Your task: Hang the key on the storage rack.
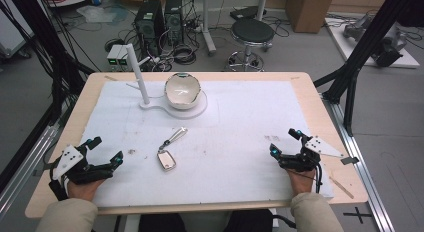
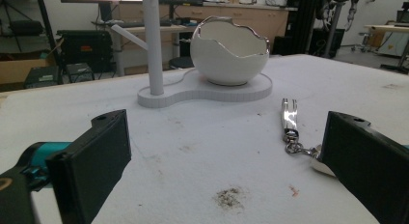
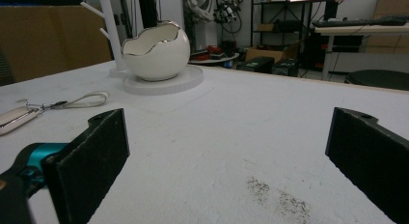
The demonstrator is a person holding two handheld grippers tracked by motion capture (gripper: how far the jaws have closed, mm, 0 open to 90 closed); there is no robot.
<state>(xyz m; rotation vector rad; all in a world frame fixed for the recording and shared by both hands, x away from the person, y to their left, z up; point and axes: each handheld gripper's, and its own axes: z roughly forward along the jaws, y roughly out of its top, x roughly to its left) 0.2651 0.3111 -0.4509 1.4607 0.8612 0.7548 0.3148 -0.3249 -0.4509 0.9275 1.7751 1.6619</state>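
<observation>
I saw the key fob (image 1: 166, 159) lying mid-surface (image 1: 240, 122), its strap (image 1: 175, 136) angled toward the egg-shaped bowl (image 1: 182, 91). Left tongs (image 1: 106, 151) and right tongs (image 1: 284, 142) both gaped wide, holding nothing.

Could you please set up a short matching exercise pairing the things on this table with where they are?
Things:
1. bowl
2. key fob
3. left gripper
4. right gripper

Places:
A. near edge of the table, at the right
B. on the white stand, far side
C. near edge of the table, at the left
D. flat on the mat, mid-table

Pairs: 1-B, 2-D, 3-C, 4-A
</observation>
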